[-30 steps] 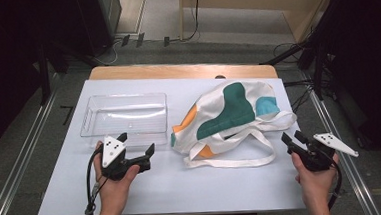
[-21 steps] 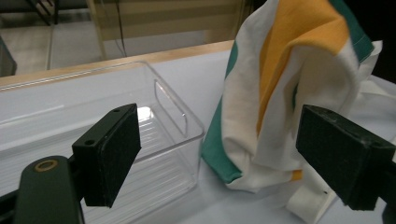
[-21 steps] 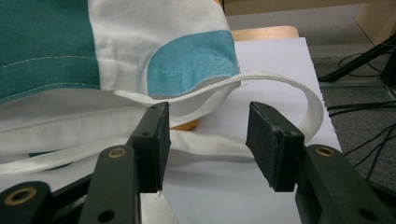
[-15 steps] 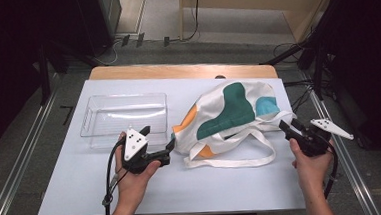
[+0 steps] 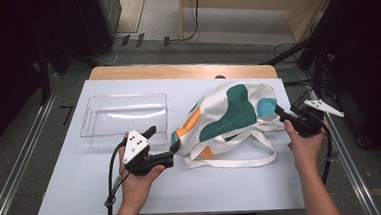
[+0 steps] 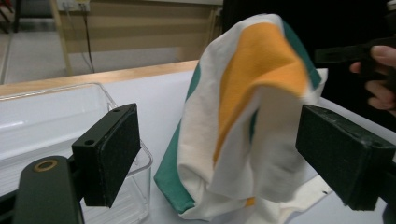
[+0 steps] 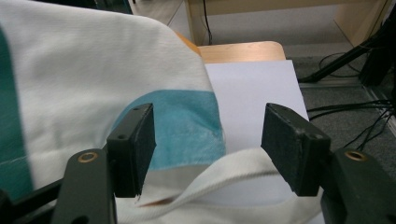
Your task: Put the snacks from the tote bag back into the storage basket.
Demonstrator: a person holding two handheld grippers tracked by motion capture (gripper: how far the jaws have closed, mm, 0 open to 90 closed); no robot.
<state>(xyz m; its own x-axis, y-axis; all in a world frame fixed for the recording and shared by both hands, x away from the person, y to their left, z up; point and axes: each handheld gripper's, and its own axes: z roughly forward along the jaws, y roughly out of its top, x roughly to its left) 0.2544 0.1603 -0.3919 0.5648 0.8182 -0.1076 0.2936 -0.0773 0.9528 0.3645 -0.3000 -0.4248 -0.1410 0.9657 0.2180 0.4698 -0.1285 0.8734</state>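
Your left tongs point level at the tote bag, jaws open around its corner. Your right tongs, jaws just opening, straddle its far edge, pads clear.

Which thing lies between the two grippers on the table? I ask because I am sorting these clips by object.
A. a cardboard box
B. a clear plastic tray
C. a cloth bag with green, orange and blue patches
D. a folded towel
C: in the high view the cloth bag lies between the left gripper and the right gripper, while the clear plastic tray sits off to the left, behind the left gripper.
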